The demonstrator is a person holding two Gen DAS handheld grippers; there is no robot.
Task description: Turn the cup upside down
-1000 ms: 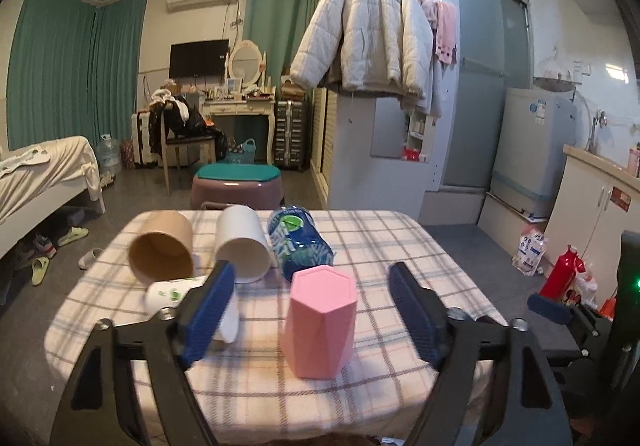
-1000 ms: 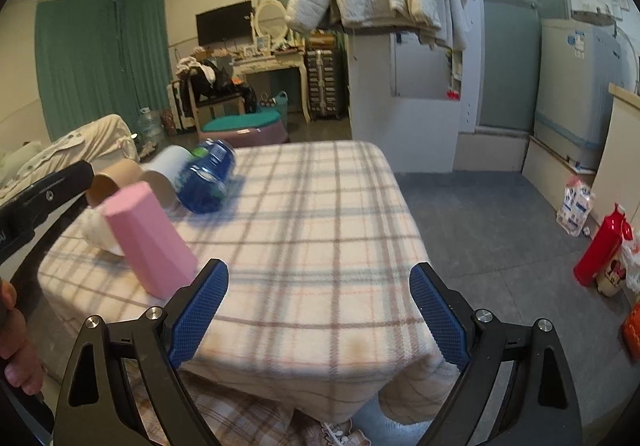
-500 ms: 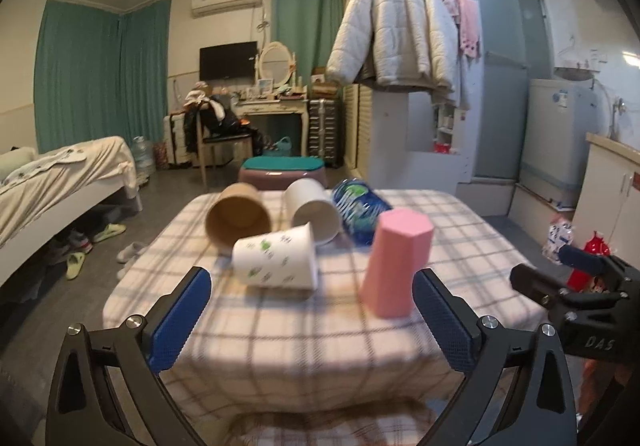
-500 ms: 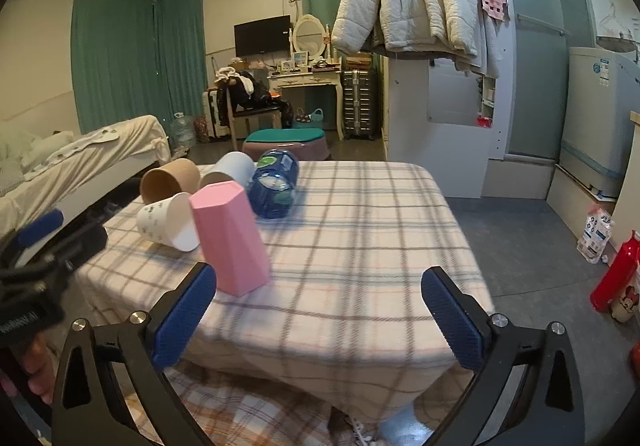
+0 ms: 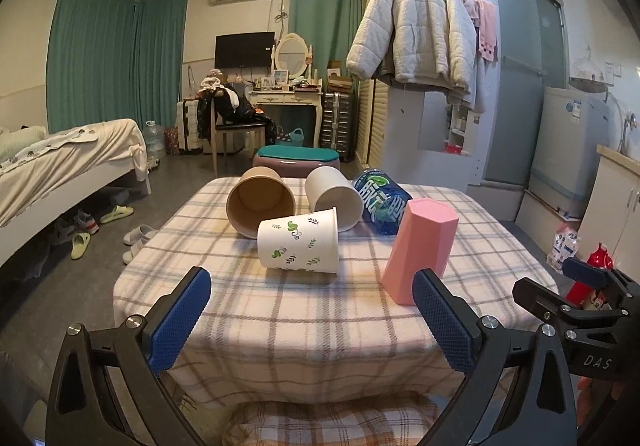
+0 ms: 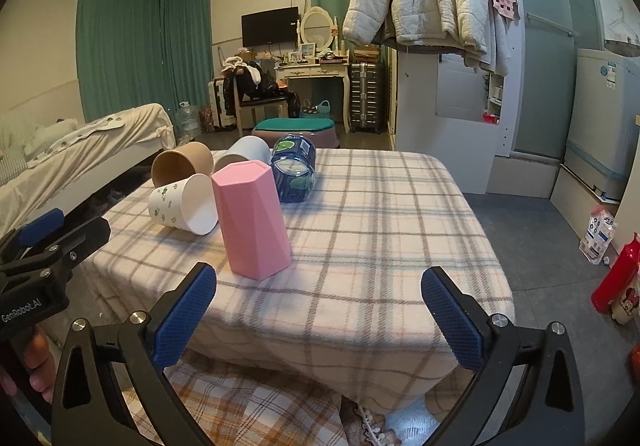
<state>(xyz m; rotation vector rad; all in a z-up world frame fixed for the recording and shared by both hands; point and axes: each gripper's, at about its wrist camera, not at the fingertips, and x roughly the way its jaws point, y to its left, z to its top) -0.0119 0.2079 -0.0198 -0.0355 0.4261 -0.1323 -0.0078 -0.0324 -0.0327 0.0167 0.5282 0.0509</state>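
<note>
While the pink cup (image 5: 420,250) stands on the checked table (image 5: 280,310), closed end up and tilted a little, nothing is gripped by either claw. The left gripper (image 5: 316,322) is held with its jaws wide apart, short of the near table edge, and nothing is caught between the blue pads (image 5: 180,320). The right gripper (image 6: 324,314) is spread just as wide and is likewise held off the table, the pink cup seen beyond its left pad. Behind the pink cup, four things are seen lying on their sides: a leaf-printed cup (image 5: 298,246), a brown cup (image 5: 260,201), a white cup (image 5: 334,197) and a blue bottle (image 5: 382,201).
</note>
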